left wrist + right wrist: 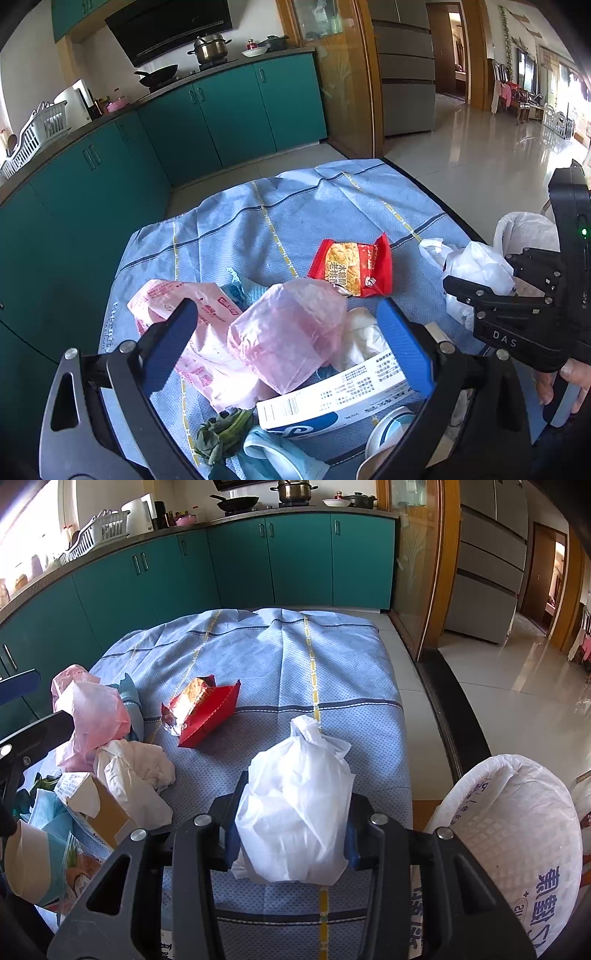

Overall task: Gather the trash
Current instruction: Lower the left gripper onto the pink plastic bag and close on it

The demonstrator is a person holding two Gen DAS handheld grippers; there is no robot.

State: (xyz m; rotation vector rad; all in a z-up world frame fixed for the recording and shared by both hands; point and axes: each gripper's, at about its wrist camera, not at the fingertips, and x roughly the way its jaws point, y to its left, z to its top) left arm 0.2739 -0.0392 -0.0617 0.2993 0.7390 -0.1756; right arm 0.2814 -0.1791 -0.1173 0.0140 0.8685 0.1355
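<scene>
White plastic fills your right claw (pixel 291 834): its blue pads are pressed onto both sides of a knotted white bag (pixel 295 805), which bulges up between them just above the blue checked cloth (pixel 332 657) on the bench. So the step in hand looks like carrying this bag off to the bin. The bin (pixel 517 827), lined with a printed white liner, stands just beside the bench on your right, its mouth tilted toward you and near the claw. The next move calls for lifting the bag clear of the cloth, swinging it right over the rim, and only then letting go; the soft plastic may sag or slip, so keep the squeeze firm until it hangs over the opening.

Your left claw (pixel 288 325) stands wide with nothing gripped. Between its blue fingers (pixel 173 343) lies a crumpled pink bag (pixel 291 328), not pinched, with a second pink printed bag (pixel 177 310) touching it on the left. Just nearer you are a white and blue box (pixel 332 402), a blue face mask (pixel 266 458) and a dark green wad (pixel 221 435); a crumpled white tissue (pixel 365 336) sits beside the pink bag. That pile looks like the left claw's next pick, which would need it lowered around the pink bag before closing.

Farther out on the cloth lies a red snack wrapper (pixel 351 266), apart from the pile. Beyond the bench run teal cabinets (pixel 295 561).
</scene>
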